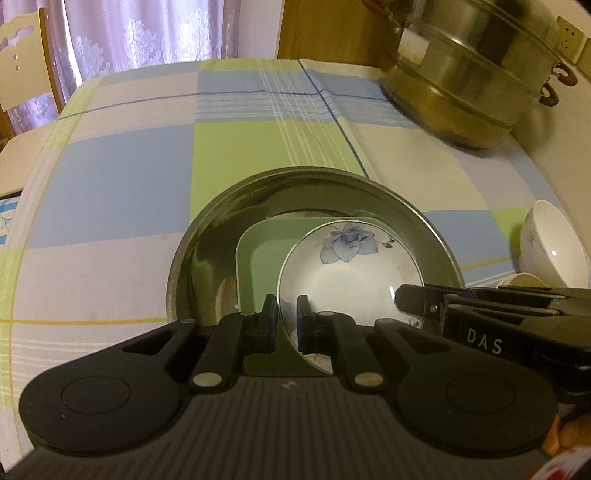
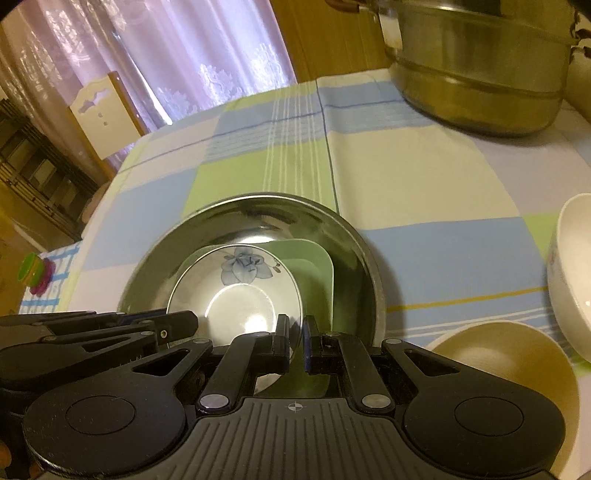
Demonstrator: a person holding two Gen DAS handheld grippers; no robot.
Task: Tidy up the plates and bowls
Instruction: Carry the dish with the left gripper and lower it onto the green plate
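We pinch the near rim of the glossy floral plate (image 1: 347, 266) with both claws: our left gripper (image 1: 287, 325) and right gripper (image 2: 295, 341), jaws nearly closed on it. It sits on a matte green square plate (image 2: 314, 273) inside the round steel basin (image 1: 417, 225). Checked cloth (image 1: 129, 177) lies beyond; white bowl (image 1: 554, 247) and beige bowl (image 2: 517, 354) crowd our right.

Lilac curtains (image 1: 147, 33), pale chair (image 2: 107, 114), perhaps wooden wall (image 1: 325, 29).

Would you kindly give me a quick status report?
Left gripper and right gripper both shut on floral plate. Plate over green square plate in steel basin. Nothing obstructing.
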